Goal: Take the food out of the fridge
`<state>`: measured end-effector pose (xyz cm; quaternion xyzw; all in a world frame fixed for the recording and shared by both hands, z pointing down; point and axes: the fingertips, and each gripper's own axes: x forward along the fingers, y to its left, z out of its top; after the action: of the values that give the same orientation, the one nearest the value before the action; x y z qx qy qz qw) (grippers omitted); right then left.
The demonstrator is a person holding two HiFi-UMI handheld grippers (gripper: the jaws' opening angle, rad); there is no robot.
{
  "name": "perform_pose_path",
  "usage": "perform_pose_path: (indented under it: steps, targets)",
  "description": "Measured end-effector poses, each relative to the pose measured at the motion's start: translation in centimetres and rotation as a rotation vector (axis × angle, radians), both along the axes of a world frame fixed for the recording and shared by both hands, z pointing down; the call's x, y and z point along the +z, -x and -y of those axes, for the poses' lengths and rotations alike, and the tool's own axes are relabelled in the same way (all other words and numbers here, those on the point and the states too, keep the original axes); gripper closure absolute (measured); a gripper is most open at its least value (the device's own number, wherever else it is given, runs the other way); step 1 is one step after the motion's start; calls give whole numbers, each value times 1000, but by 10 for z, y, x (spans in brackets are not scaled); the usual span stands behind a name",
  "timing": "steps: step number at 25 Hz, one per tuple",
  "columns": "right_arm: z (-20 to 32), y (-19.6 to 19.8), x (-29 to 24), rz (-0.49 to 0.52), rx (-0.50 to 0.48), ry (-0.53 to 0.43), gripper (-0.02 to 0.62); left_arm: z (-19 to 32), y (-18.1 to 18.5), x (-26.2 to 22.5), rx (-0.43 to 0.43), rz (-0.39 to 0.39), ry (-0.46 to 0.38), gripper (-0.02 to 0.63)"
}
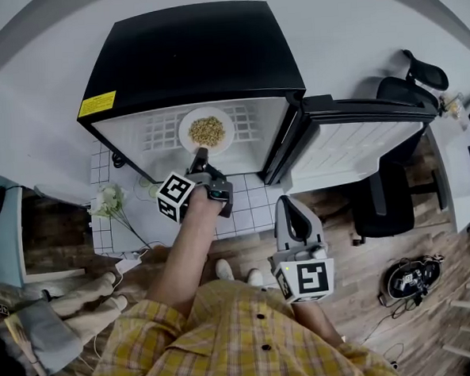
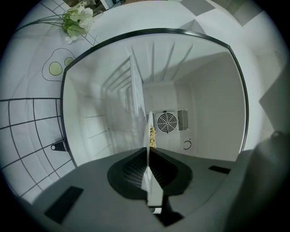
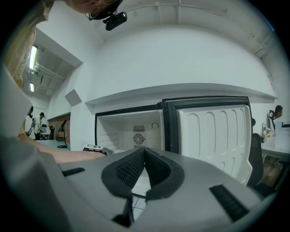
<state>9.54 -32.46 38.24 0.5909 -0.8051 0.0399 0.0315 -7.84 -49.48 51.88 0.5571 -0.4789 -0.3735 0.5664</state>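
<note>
Closest to the body, right gripper [image 1: 290, 211] hung over the wood floor [image 1: 366, 255] just ahead of the yellow plaid shirt [image 1: 228, 342], well back from the fridge [image 1: 195, 50]. Its own view showed the right gripper [image 3: 144, 154] with jaws pressed together, nothing between them, pointing at the open fridge front.

Further forward, left arm was stretched over the white tile patch [image 1: 252, 202]. Left gripper [image 1: 200, 157] reached into the fridge opening and was pinching the near rim of the plate [image 1: 224, 120]. Left gripper view: plate [image 2: 148, 181] seen edge-on, clamped between the jaws of the left gripper [image 2: 148, 156], food [image 2: 152, 136] visible just past the pads.

Plate sat on the wire shelf [image 1: 251, 123] inside the fridge, carrying a small heap of yellowish food [image 1: 206, 131]; can't tell what kind. Fan grille [image 2: 167, 121] on the back wall behind it.

Fridge door [image 1: 351, 140] was swung fully open to the right. White flowers [image 1: 109, 203] lay on the tiles to the left of the fridge. Black office chair [image 1: 394, 197] stood past the door on the right.
</note>
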Motion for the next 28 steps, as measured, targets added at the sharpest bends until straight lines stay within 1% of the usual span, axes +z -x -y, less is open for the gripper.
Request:
perform_pose_path:
  steps: [4, 11, 28]
  targets:
    - [-3, 0, 0, 6, -10, -1, 588, -7, 0, -2, 2, -1, -1, 584]
    - [-10, 1, -2, 9, -33, -5, 588, -23, 1, -16, -13, -25, -31, 586]
    - [-29, 19, -8, 21, -121, -24, 589, -99, -6, -62, -30, -64, -99, 586]
